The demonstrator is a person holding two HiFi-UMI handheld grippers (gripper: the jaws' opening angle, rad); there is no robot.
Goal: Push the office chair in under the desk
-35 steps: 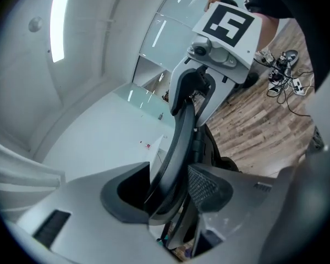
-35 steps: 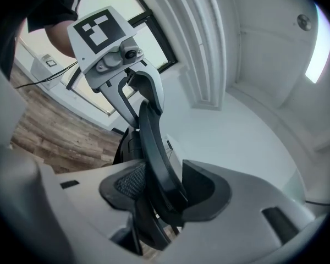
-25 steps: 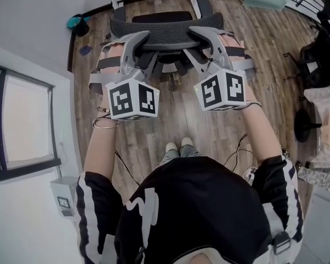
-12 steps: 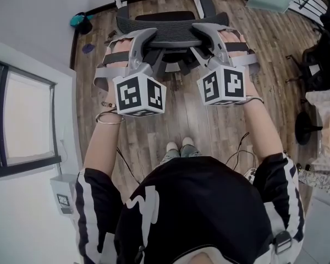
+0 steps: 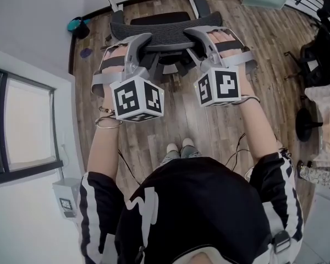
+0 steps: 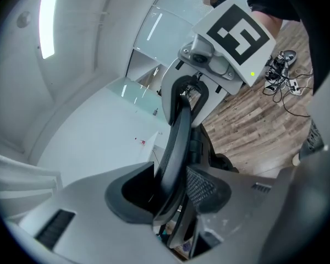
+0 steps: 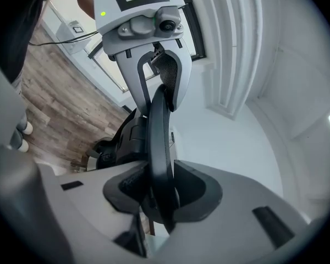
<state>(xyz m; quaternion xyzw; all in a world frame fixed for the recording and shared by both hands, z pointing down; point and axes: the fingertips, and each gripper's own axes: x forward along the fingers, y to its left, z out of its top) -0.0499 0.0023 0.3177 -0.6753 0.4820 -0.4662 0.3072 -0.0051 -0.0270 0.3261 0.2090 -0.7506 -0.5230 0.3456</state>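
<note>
Since a rolling chair is best steered from its top, both tools grip the mesh backrest [image 5: 165, 33] of the office chair [image 5: 159, 18], which stands at the far edge of the wooden floor [image 5: 181, 120], between the desk's 2 white feet [image 5: 196, 3] and not yet pushed in. The left gripper [image 5: 142, 40] takes the backrest's left end and the right gripper [image 5: 197, 34] its right end, so a push should run straight. In each gripper view the backrest's rim [image 6: 173, 142] stands between the pads and looks pinched. Against 1 second ago the jaws have just been closing, the right pair further, while the chair sits much where it was
</note>
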